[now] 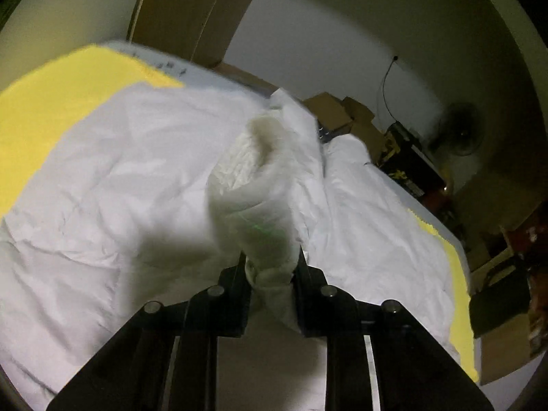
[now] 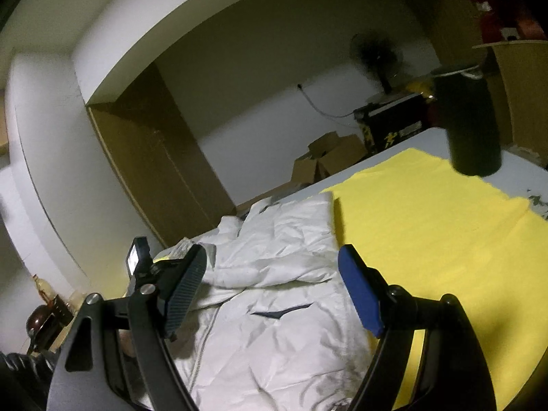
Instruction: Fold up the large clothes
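Note:
A white puffy jacket (image 1: 137, 171) lies spread over a yellow sheet (image 1: 51, 113) on a table. My left gripper (image 1: 270, 260) is shut on a bunched sleeve (image 1: 253, 178) of the jacket, and the ribbed cuff end is squeezed between its black fingers. The sleeve rises from the jaws and leans over the body of the jacket. In the right wrist view my right gripper (image 2: 274, 257) stands open just above the jacket (image 2: 274, 325), near its zipper and a dark pocket slit. Nothing is between its fingers. The yellow sheet (image 2: 428, 233) stretches away to its right.
Cardboard boxes (image 1: 328, 109) and a standing fan (image 1: 459, 133) stand beyond the far edge of the table. A dark cylinder (image 2: 472, 120) stands on the table's far right corner. A brown wooden door (image 2: 154, 171) is behind, with bottles (image 2: 41, 294) low at the left.

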The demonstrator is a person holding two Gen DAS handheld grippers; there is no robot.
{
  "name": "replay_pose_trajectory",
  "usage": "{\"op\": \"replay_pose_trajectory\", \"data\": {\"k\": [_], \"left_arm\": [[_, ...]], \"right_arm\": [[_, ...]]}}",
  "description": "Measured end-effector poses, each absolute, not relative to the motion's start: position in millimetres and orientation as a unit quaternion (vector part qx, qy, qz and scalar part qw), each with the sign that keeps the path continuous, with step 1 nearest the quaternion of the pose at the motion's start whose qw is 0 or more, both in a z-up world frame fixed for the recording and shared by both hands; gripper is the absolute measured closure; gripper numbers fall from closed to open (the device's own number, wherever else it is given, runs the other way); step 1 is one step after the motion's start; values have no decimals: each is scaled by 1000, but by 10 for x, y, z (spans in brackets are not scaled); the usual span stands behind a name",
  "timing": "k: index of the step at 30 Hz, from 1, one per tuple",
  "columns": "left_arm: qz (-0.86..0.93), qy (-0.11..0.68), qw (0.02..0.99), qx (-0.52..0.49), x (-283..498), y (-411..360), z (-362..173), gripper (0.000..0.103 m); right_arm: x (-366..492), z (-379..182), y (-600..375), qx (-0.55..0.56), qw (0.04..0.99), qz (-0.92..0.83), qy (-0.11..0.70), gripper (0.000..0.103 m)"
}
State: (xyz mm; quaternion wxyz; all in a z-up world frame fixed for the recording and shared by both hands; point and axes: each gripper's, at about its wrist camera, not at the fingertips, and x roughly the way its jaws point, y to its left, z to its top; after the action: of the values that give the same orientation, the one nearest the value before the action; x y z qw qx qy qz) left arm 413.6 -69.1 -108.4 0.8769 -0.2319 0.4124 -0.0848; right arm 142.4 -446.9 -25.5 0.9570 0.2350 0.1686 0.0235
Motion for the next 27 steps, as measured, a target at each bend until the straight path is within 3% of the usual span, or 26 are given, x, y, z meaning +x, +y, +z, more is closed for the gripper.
{"op": "replay_pose_trajectory", "data": {"k": [4,10,11,14,16,22,27], "left_arm": [[-131,422,855,-270,4171,-472,-1328,80],[-153,414,852,-282,3654,55,-986,79],[-160,411,857,-267,3518,167,-895,72],[-225,419,847,-238,3118,639,-773,32],[-283,433,815,-262,2859,960,-842,20],[-229,496,761,-350,2181,1976,-1256,18],[-216,523,720,-401,2043,2271,-1521,17]], "right_arm": [[1507,-225,-4246,213,959,42,184,24],[1505,-135,-4065,167,966,28,197,21],[1499,-128,-4072,153,967,16,204,21],[1513,-204,-4204,146,957,19,250,21],[1499,-308,-4337,166,945,33,280,21],[1374,-920,-4575,224,886,68,401,21],[1221,-1187,-4725,269,860,61,429,21]]}}
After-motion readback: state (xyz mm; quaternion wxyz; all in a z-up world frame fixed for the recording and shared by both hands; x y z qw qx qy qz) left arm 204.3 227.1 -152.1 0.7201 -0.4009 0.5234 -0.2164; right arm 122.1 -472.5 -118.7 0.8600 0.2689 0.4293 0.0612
